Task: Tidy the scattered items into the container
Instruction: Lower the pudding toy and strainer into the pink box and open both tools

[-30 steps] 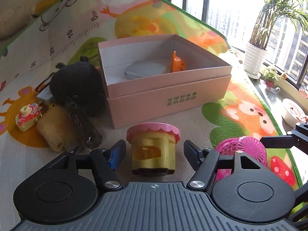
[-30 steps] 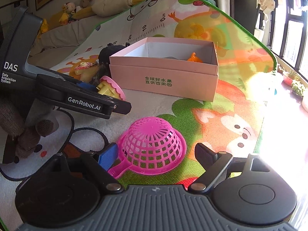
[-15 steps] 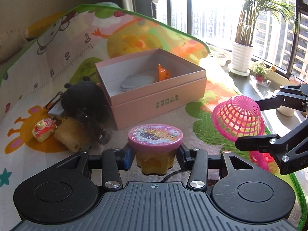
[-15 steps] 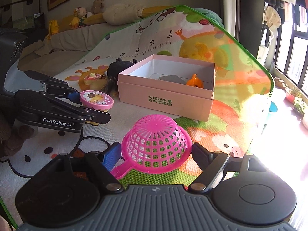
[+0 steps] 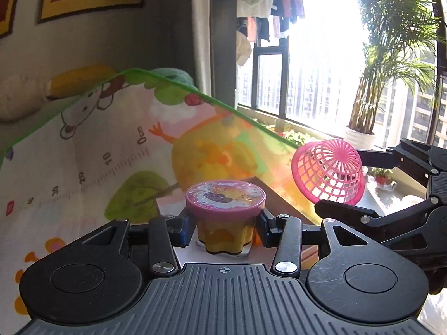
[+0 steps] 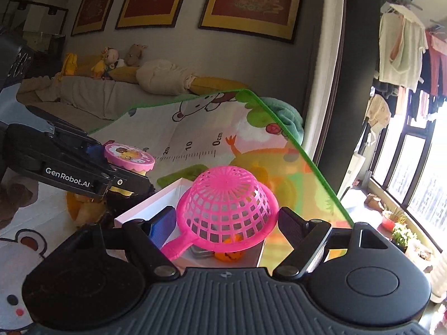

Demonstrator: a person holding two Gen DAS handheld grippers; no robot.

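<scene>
My left gripper is shut on a yellow toy cup with a pink lid and holds it in the air above the pink box; the cup also shows in the right wrist view. My right gripper is shut on an upturned pink mesh strainer, also lifted; the strainer also shows in the left wrist view. The pink box lies just under both grippers. An orange toy and a grey item lie inside it.
The colourful play mat curls up against the wall behind the box. A sofa with soft toys stands at the back left. Potted plants line the window sill on the right. A yellowish plush lies left of the box.
Both grippers have risen and moved forward over the box, carrying the cup and the strainer. The mat's toys have dropped out of the left wrist view.
</scene>
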